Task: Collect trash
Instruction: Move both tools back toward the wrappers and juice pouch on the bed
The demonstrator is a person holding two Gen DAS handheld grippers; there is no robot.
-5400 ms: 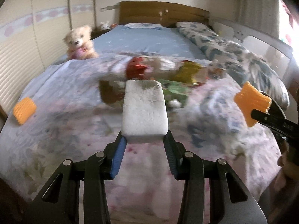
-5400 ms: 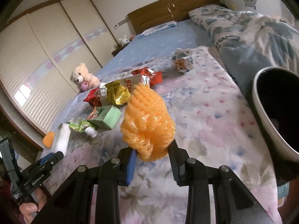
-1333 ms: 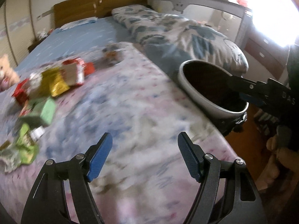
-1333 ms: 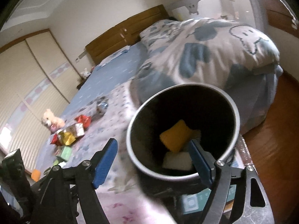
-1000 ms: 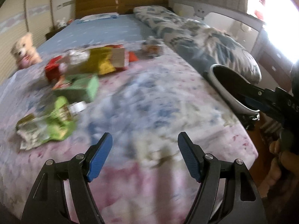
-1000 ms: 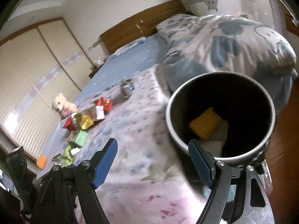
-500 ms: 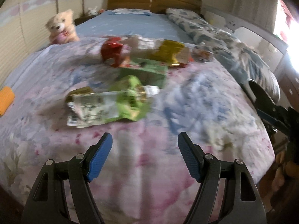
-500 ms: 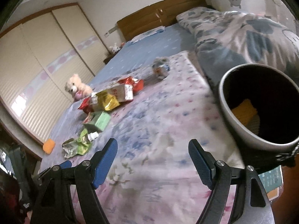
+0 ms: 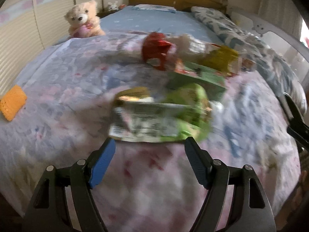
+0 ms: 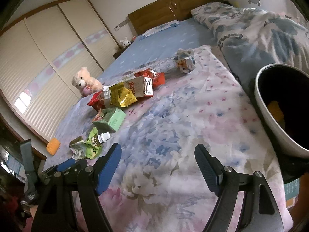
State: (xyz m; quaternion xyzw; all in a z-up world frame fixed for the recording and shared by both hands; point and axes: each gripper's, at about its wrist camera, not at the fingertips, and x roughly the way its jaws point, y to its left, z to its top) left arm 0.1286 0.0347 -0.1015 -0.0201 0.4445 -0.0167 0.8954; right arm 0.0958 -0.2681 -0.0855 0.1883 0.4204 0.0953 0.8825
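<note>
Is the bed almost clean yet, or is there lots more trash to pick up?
Only started. Something orange already lies in the bin. Both grippers, left and right, are empty. The green pouch, green box, wrappers and orange piece remain.

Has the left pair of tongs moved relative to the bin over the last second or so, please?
Yes. The left tongs have swung away from the bin, which has left their view, toward the green pouch near the teddy bear.

Floral-covered bed (image 10: 173,119) carries snack wrappers (image 10: 123,94), green pouch (image 9: 160,116), teddy bear (image 9: 83,19).
</note>
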